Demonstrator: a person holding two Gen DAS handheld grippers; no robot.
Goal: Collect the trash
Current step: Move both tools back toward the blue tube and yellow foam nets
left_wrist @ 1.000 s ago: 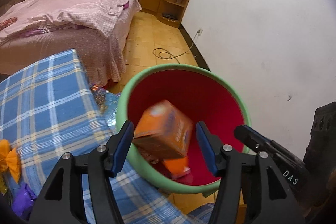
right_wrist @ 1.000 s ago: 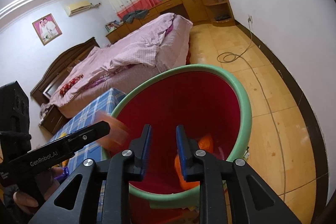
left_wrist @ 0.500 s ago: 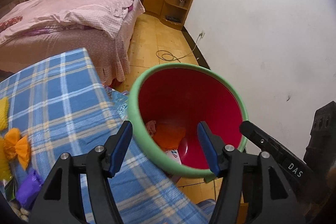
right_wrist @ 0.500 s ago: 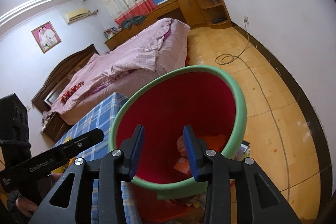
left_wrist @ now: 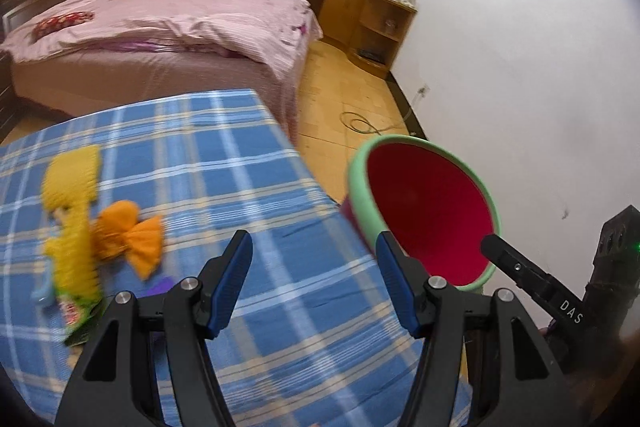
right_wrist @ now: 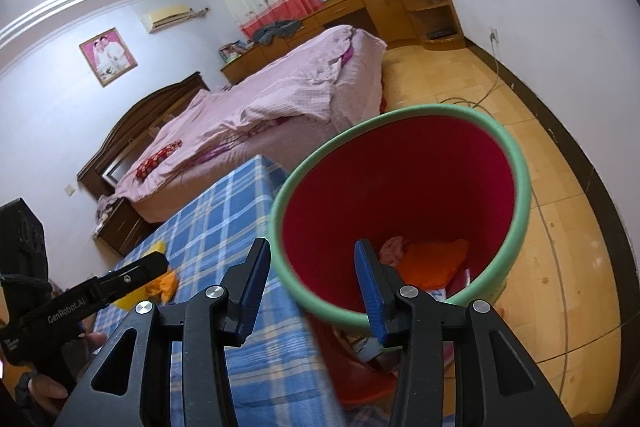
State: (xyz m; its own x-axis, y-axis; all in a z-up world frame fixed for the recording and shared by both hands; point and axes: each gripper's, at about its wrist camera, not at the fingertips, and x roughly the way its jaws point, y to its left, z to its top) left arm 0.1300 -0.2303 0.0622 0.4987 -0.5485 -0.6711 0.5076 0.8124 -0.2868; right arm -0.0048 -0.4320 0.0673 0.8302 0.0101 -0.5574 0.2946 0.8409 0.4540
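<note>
- Left tongs (left_wrist: 314, 281): released, jaws spread wide, nothing between the blue pads. They hang over the blue plaid bench (left_wrist: 224, 163), near its right edge.
- Right tongs (right_wrist: 312, 287): jaws opening, nothing gripped. The left pad sits over the bench edge and the right pad over the bin's mouth, so the bin's green rim shows between them.
- Bin (right_wrist: 520, 195): red inside, green rim, standing on the wooden floor (right_wrist: 560, 227) just beside the bench's right edge. In the left view, the bin (left_wrist: 360, 195) appears right of the left tongs.
- Bin contents: an orange piece (right_wrist: 432, 263) and a pink crumpled piece (right_wrist: 392, 249) lie at the bottom, touching each other.
- Trash on the bench: a yellow wrapper (left_wrist: 72, 219) lies lengthwise at the left, blurred. An orange wrapper (left_wrist: 128, 231) with twisted ends touches its right side. A purple scrap (left_wrist: 160, 285) lies just below the orange wrapper, partly hidden by the left tongs.
- Background: a bed (left_wrist: 160, 39) with pink bedding stands behind the bench; a cable (left_wrist: 360, 123) lies coiled on the floor near the wall.
</note>
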